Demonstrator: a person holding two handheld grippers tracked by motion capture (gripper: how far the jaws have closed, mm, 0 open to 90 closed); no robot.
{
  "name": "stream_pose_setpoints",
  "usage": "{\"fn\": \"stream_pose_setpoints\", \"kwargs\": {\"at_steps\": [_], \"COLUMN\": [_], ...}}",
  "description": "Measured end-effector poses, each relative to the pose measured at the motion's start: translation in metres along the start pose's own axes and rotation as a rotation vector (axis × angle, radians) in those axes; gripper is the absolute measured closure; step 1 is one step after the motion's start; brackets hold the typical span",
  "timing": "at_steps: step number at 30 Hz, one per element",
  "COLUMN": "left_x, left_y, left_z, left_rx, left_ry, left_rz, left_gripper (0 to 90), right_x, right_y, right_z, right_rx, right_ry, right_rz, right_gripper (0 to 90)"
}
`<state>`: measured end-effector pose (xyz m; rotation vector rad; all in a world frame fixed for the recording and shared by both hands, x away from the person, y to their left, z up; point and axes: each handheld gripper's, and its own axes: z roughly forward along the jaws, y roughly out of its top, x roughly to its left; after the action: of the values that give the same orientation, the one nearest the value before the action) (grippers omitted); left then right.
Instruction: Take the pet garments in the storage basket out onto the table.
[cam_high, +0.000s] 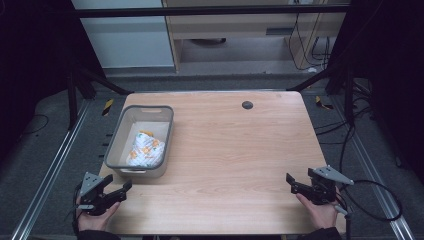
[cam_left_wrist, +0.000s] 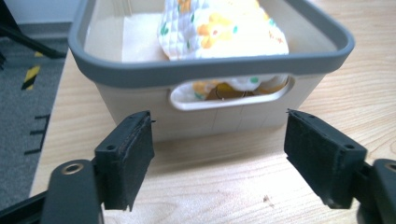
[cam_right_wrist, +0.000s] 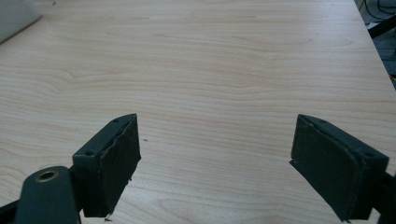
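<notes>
A grey bin (cam_high: 116, 143) stands on the left part of the wooden table (cam_high: 235, 150). Inside it lies a white cloth with orange and green print (cam_high: 145, 149), also seen over the bin's rim (cam_left_wrist: 210, 70) as the cloth (cam_left_wrist: 224, 28). My left gripper (cam_high: 120, 189) is held at the front left corner, just short of the bin's near wall, jaws wide apart with nothing between them. The left gripper (cam_left_wrist: 219, 158) faces the bin's handle slot (cam_left_wrist: 231, 93). My right gripper (cam_high: 291, 182) is at the front right edge, open over bare wood. The right gripper (cam_right_wrist: 215, 163) holds nothing.
A small dark round cap (cam_high: 247, 105) is set in the table near its far edge. Black frame legs (cam_high: 90, 80) and cables (cam_high: 372, 200) lie around the table on the grey floor. A corner of the bin (cam_right_wrist: 14, 16) shows far off in the right gripper view.
</notes>
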<state>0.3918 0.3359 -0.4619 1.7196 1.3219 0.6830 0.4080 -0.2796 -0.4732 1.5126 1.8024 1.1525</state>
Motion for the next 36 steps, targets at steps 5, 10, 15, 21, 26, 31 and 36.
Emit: {"fn": "stream_pose_setpoints", "kwargs": {"at_steps": [5,10,15,21,26,31,36], "left_x": [0.0,0.0,0.004,0.008,0.008,0.007,0.008], "left_y": [0.003,0.007,0.016,0.025,0.038,0.051,0.062], "left_z": [-0.004,-0.01,-0.02,-0.023,-0.021,-0.021,-0.019], "left_rx": [-0.023,-0.035,-0.049,-0.051,-0.056,-0.063,-0.06], "left_ry": [-0.019,-0.013,-0.009,-0.012,-0.023,-0.037,-0.044], "left_rz": [0.033,0.04,0.015,0.0,0.015,0.023,0.013], "left_gripper": [34.2,35.5,34.2,31.5,30.0,28.2,28.2], "right_x": [0.004,0.003,0.003,0.008,0.01,0.01,0.01], "right_y": [0.0,0.0,-0.001,-0.001,-0.001,-0.002,-0.002], "right_z": [0.002,0.0,0.001,0.001,0.002,0.003,0.003], "right_rx": [0.007,0.005,0.01,0.017,0.027,0.027,0.028], "right_ry": [-0.011,-0.009,-0.017,-0.019,-0.028,-0.034,-0.036], "right_rz": [-0.037,-0.027,-0.037,-0.051,-0.071,-0.083,-0.084], "right_gripper": [15.5,15.5,15.3,15.2,14.5,14.2,14.2]}}
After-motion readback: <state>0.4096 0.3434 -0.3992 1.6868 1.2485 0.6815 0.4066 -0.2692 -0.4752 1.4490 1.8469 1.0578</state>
